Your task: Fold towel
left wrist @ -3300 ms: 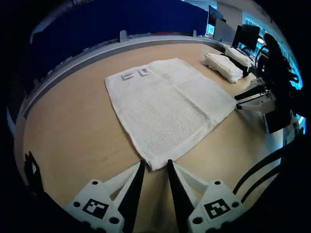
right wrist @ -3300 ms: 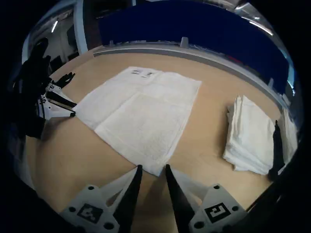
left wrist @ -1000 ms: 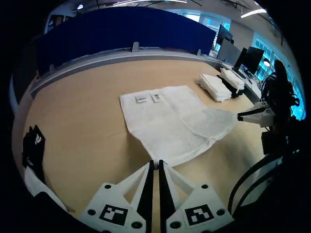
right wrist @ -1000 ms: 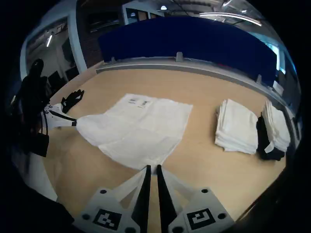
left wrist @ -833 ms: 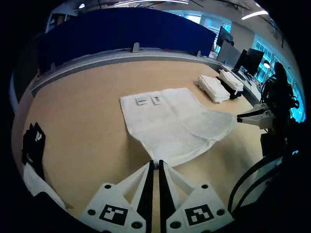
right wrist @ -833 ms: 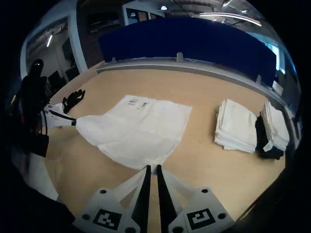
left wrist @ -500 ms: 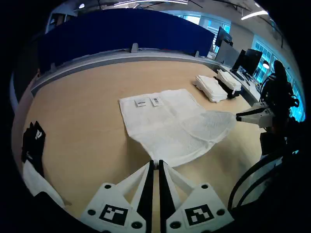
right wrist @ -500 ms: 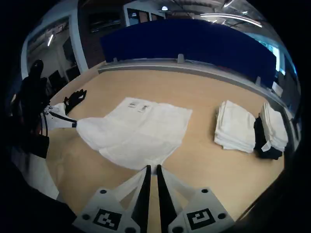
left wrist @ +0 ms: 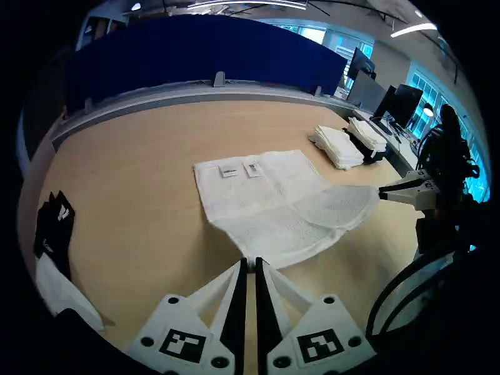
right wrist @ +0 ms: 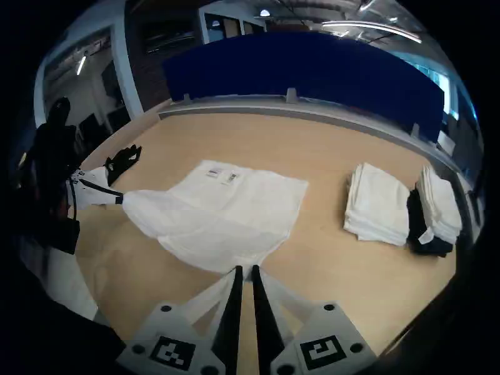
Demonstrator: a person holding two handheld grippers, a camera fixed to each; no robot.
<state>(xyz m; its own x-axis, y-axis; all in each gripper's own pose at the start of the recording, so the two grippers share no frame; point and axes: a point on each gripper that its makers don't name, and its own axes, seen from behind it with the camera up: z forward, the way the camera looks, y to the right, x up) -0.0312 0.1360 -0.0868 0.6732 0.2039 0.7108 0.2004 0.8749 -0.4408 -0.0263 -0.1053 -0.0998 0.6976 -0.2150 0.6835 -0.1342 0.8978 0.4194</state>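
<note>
The left hand-held gripper (left wrist: pixel 250 262) and right hand-held gripper (right wrist: pixel 244 270) each pinch a near corner of the towel (left wrist: pixel 275 200), raised off the wooden tabletop (left wrist: pixel 125 187); its far half lies flat ahead. The first fold looks under way: next, carry both corners evenly forward to the far edge. Folded stacks (right wrist: pixel 378 203) sit ahead-right, a blue partition (left wrist: pixel 187 56) beyond.

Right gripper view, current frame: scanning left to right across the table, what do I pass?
left gripper, pinching a towel corner → towel → first stack of folded towels → black object → second stack of folded towels
</note>
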